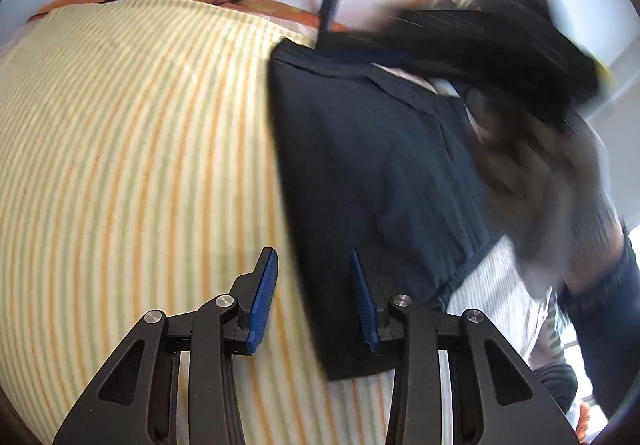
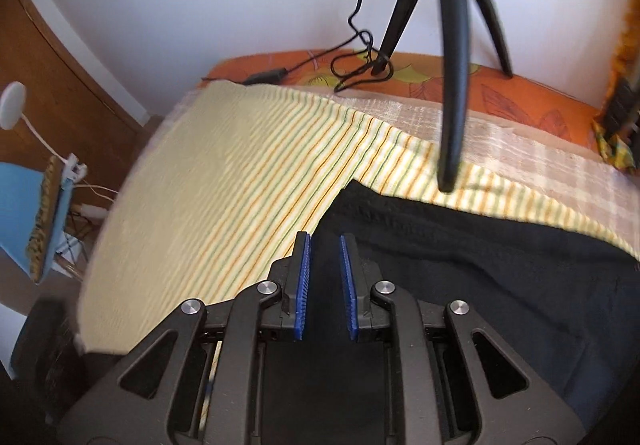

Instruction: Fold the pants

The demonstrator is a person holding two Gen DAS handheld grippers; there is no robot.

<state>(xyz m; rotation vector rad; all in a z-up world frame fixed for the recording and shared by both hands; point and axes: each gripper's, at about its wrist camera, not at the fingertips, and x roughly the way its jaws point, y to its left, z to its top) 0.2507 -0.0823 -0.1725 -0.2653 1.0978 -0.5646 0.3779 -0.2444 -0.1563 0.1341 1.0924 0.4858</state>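
Dark navy pants (image 1: 372,173) lie folded on a yellow striped sheet (image 1: 132,149). My left gripper (image 1: 314,261) is open and empty, its fingers straddling the pants' near left edge just above the cloth. In the right wrist view the pants (image 2: 460,265) fill the lower right. My right gripper (image 2: 325,239) is partly open, low over the pants' corner, with dark cloth showing between the fingers; I cannot tell if it grips any. The blurred right gripper and the person's hand (image 1: 532,165) show at the right of the left wrist view.
A black tripod (image 2: 452,57) stands on the bed behind the pants, with a looped black cable (image 2: 360,57) on the orange mattress (image 2: 520,93). A wooden cabinet (image 2: 52,57) and a blue chair (image 2: 44,213) stand left of the bed.
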